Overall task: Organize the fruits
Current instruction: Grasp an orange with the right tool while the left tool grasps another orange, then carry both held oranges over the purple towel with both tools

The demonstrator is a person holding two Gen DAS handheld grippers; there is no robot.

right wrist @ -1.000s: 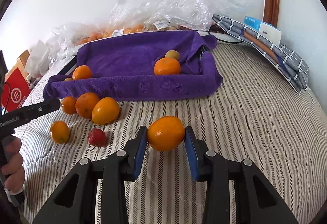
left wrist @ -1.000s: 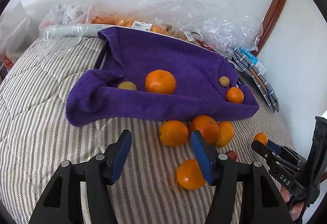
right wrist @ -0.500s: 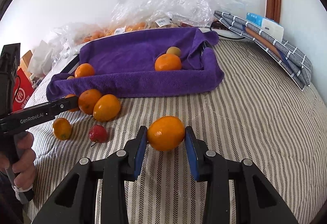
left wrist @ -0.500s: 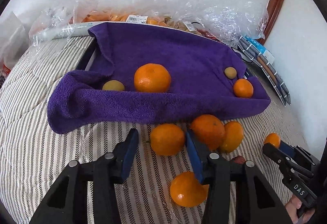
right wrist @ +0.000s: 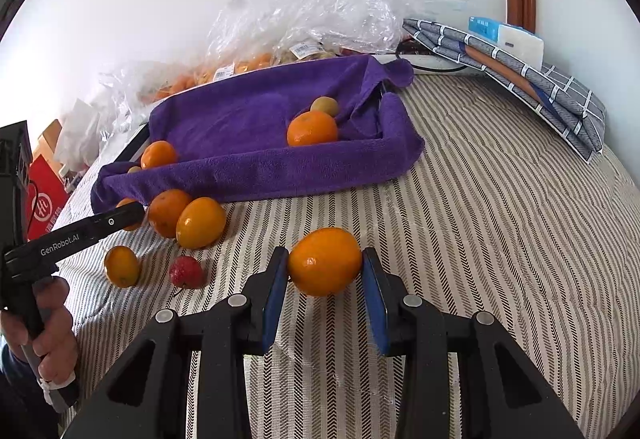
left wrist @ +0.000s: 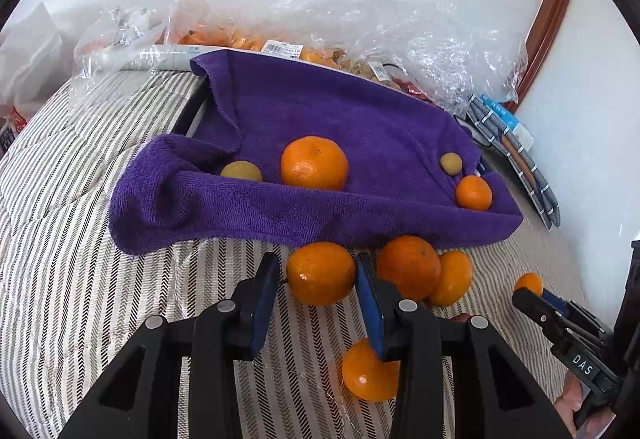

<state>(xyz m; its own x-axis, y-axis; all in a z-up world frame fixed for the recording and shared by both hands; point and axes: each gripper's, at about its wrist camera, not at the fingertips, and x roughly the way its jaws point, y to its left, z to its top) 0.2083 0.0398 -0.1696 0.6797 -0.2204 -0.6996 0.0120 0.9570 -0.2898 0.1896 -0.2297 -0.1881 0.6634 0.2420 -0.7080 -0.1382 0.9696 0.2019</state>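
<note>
Fruits are partly sorted: we count four on the purple towel (left wrist: 328, 111), far across the bed (right wrist: 500, 223). Our left tongs (left wrist: 316, 279) have just been closing and now pinch an orange (left wrist: 320, 273) near the towel's edge; our right tongs (right wrist: 325, 263) grip another orange (right wrist: 325, 261). Several oranges and one red fruit (right wrist: 186, 271) remain loose at left.

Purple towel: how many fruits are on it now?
4: a large orange and a pale fruit together at one end, a small orange and a smaller pale fruit at the other. More may be hidden.
</note>
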